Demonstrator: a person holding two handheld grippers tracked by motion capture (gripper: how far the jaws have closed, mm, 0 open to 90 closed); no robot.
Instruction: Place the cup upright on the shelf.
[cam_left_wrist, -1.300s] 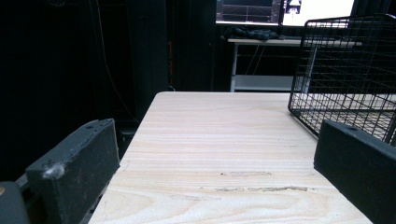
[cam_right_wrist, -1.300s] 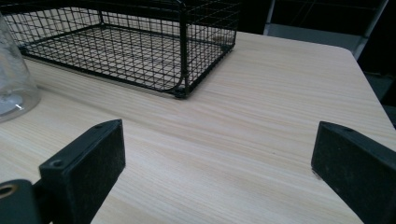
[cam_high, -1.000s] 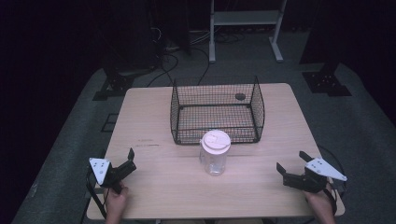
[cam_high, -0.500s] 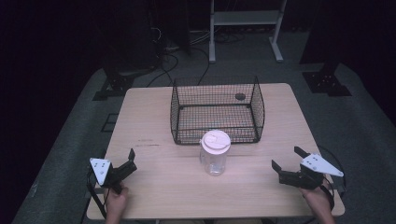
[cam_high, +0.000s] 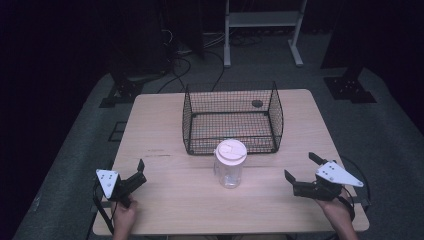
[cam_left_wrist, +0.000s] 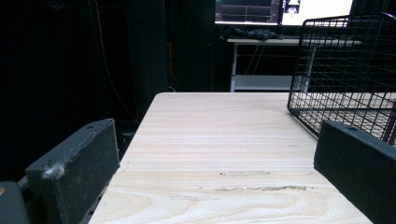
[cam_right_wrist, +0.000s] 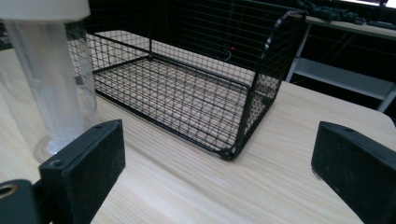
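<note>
Right gripper jaws apart, low near bench right front corner, facing jar; left gripper agape near left front corner; bare wood between

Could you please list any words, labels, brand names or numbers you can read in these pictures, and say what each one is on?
No text can be read in these pictures.
Clear jar with white lid: no label visible.
Wire basket: no tag or marking.
Left tongs and right tongs: no readable print.
Lit screens behind the table, in the left gripper view: content too small and blurred to read.
</note>
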